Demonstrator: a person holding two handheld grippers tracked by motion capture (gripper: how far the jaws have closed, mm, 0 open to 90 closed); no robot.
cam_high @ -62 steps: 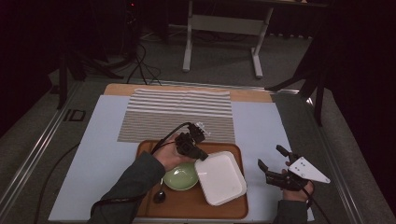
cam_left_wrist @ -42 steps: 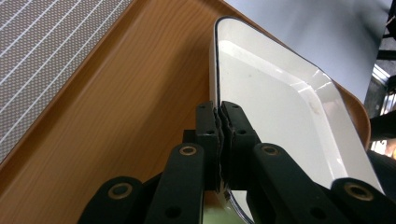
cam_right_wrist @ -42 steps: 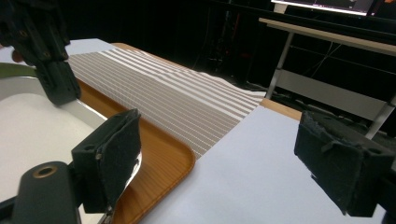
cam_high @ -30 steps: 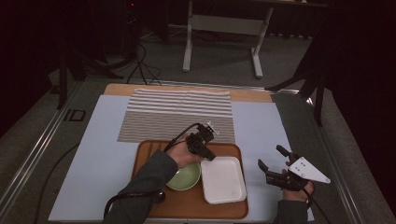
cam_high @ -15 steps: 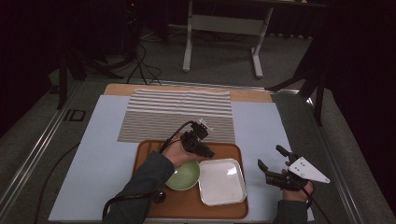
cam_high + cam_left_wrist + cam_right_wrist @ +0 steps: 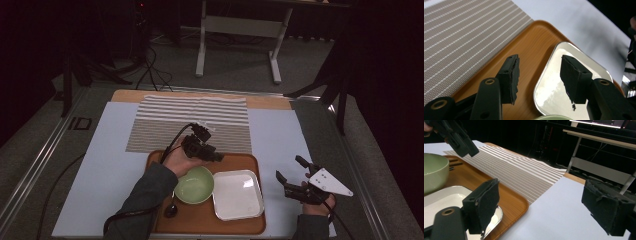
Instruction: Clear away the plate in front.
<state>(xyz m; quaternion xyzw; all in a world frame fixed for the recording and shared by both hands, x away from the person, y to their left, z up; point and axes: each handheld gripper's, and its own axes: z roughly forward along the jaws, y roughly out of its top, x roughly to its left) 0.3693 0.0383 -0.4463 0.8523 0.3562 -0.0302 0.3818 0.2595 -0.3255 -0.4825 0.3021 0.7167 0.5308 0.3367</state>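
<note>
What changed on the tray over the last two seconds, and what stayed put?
The white plate, first tilted against the green bowl, now lies flat on the tray beside it. The left gripper let go; its jaws have just been opening, nothing between them, and it drew back toward the striped mat. The right gripper, bowl and tray stayed put.

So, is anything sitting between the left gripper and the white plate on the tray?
Nothing visible. The left gripper hangs open above the tray, beside the green bowl, and the white plate lies bare past its jaws.
</note>
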